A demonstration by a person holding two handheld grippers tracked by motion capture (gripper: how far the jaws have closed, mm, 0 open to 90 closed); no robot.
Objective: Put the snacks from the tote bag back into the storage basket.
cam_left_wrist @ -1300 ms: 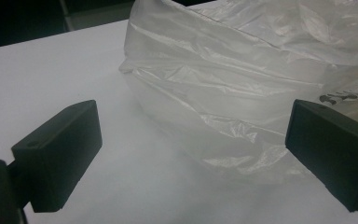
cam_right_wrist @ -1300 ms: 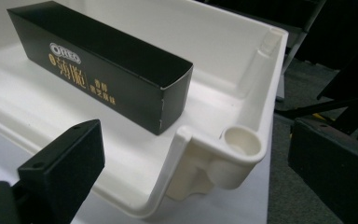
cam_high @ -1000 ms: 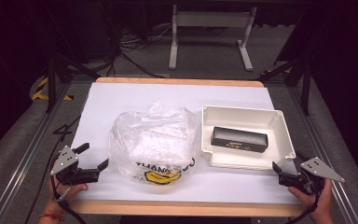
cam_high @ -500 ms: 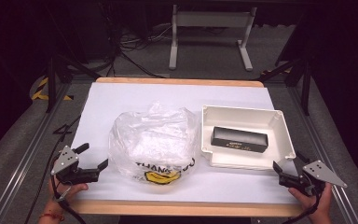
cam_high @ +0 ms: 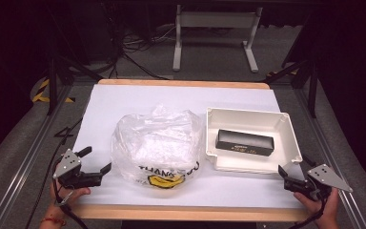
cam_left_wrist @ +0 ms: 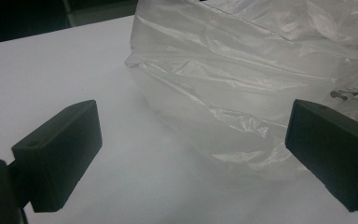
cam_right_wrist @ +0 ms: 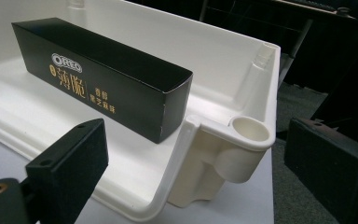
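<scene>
A crumpled clear plastic bag (cam_high: 157, 143) with yellow and black print lies mid-table; in the left gripper view the bag (cam_left_wrist: 242, 84) is just ahead. A black Oreo box (cam_high: 244, 142) lies inside a white tray (cam_high: 286, 129); in the right gripper view the box (cam_right_wrist: 102, 74) sits in the tray (cam_right_wrist: 242, 135), whose near corner stands between the jaws. My left gripper (cam_high: 95, 161) is open at the front left, beside the bag, holding nothing; its own camera shows the gripper (cam_left_wrist: 193, 154) wide apart. My right gripper (cam_high: 288, 171) is open at the tray's front right corner; seen close, the gripper (cam_right_wrist: 200, 161) is empty.
White paper covers the table (cam_high: 124, 100), with a wooden edge (cam_high: 181, 212) at the front. Beyond the table are a dark floor, cables and a grey stand (cam_high: 214, 28). Metal rails run along both sides.
Both grippers have shifted only slightly; bag, tray and box lie as before.
</scene>
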